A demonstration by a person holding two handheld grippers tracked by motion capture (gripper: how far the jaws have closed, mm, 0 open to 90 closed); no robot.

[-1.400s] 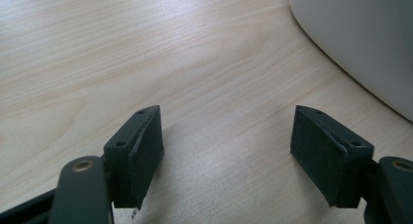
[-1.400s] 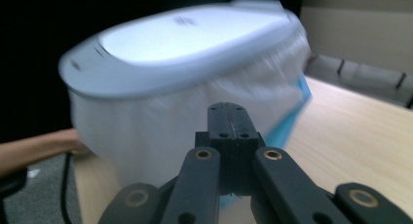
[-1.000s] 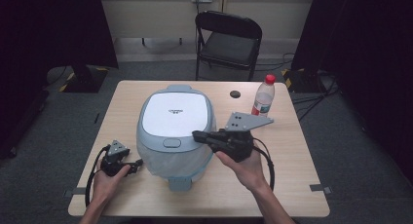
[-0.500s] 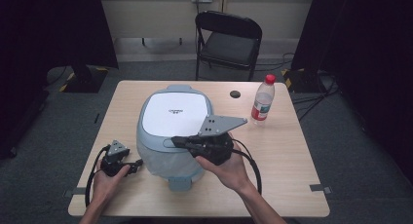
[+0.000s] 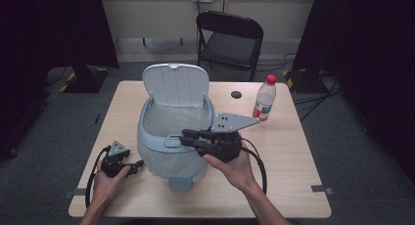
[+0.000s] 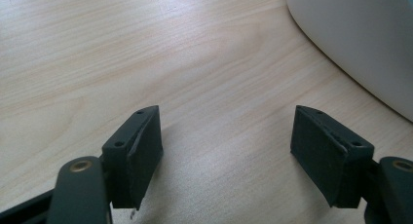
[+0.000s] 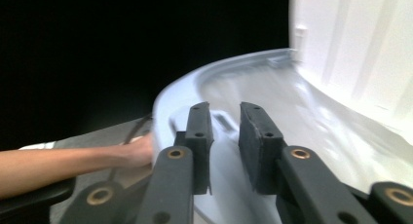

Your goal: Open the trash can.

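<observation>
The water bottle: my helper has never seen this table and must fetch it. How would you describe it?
Start at the big pale-blue bin with its raised lid, mid-table. Look past its right side toward the far right of the table: the water bottle stands upright there. It is clear with a red cap, unlike the small black disc beside it.

In the left gripper view, the bin [image 6: 360, 39] is cut off by the top and right edges at the upper right of the frame, so just a curved pale wall shows. The left gripper [image 6: 226, 151] is cropped by the bottom edge.

In the right gripper view, the bin's rim [image 7: 214, 73] and raised lid [image 7: 350, 44] at the upper right are blurred, and the lid runs off the top and right edges. The upper left of the frame is black; nothing can be made out there. A forearm [image 7: 63, 160] is cut off at the left edge.

In the high view, the bottle [image 5: 264, 99] label is too small to read, and the small dark object [image 5: 236, 94] at centre top of the table cannot be identified.
</observation>
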